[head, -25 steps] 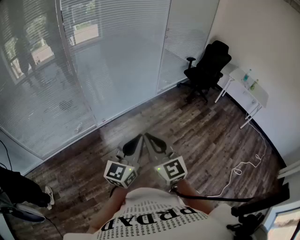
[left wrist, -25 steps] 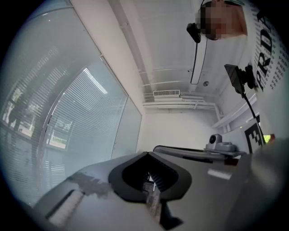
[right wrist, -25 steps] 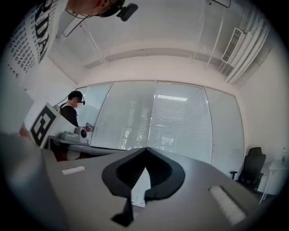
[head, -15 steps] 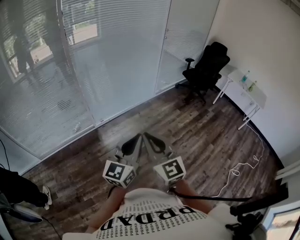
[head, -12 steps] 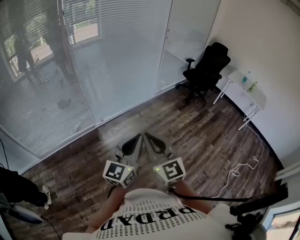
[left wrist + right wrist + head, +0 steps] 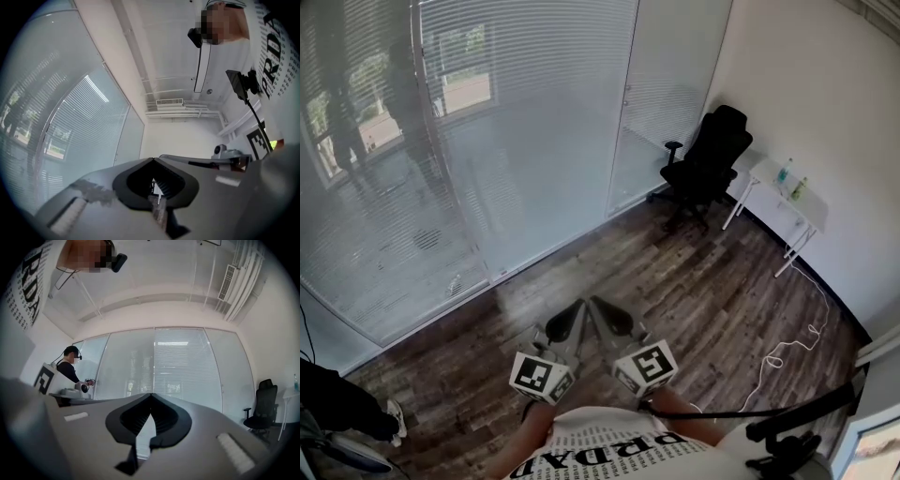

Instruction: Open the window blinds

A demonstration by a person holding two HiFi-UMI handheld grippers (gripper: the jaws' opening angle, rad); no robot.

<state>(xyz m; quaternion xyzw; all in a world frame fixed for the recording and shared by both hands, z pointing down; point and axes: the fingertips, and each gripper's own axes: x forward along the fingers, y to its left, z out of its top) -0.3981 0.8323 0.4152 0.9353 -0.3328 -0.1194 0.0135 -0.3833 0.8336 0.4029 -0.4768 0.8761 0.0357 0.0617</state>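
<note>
We barely moved, blinds [image 6: 530,112] still closed | left gripper [image 6: 573,317], right gripper [image 6: 602,311]: fingers [image 6: 201,425] pressed together, empty | opening not begun

Dark wood-plank floor [image 6: 694,281], lit by daylight through a glazed wall [image 6: 534,122] at far left. White wall [image 6: 825,84] at right; near it stand a black office chair [image 6: 705,161] and a small white counter [image 6: 783,199]. A loose white cable [image 6: 780,352] lies nearer.

Office, window blinds [image 6: 530,112], swivel chair [image 6: 705,161], small desk [image 6: 794,208]
</note>
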